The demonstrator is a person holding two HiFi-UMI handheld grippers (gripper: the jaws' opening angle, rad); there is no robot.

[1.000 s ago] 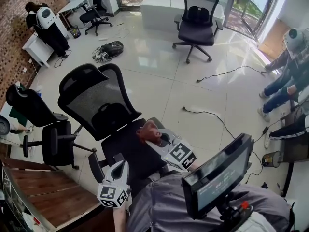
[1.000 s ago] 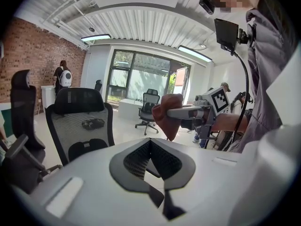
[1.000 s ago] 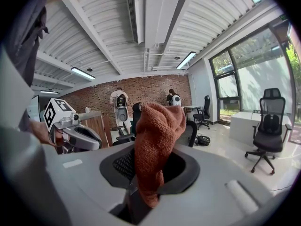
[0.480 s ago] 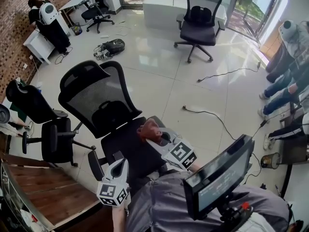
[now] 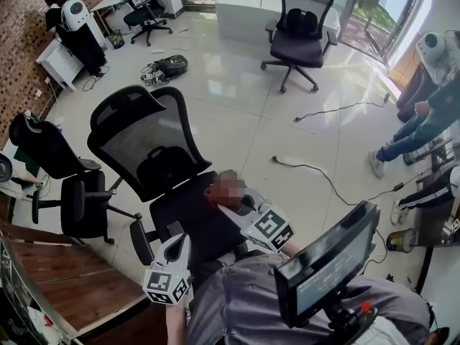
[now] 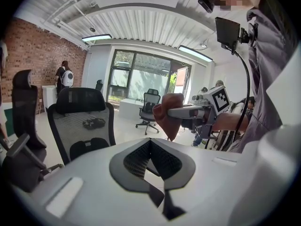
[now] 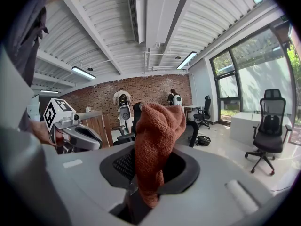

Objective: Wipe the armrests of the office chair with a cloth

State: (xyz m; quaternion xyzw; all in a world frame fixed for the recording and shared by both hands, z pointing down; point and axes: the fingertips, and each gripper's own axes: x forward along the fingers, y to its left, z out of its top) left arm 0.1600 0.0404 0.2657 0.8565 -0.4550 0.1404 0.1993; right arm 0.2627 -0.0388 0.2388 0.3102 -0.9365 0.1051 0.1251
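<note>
Glossy pale floor [image 5: 237, 113] with 4 black office chairs [image 5: 298, 31], 2 loose cables [image 5: 338, 108], 1 dark bag [image 5: 169, 67]

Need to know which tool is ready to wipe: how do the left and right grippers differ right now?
The right gripper is shut on the rust cloth; the left gripper is shut on nothing. In the head view, the right gripper is over the office chair seat; the left gripper is beside one armrest. Both have their jaws together.

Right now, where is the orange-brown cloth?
The cloth is clamped in the right gripper, at the head view's centre, over the seat of the nearest black mesh office chair.
</note>
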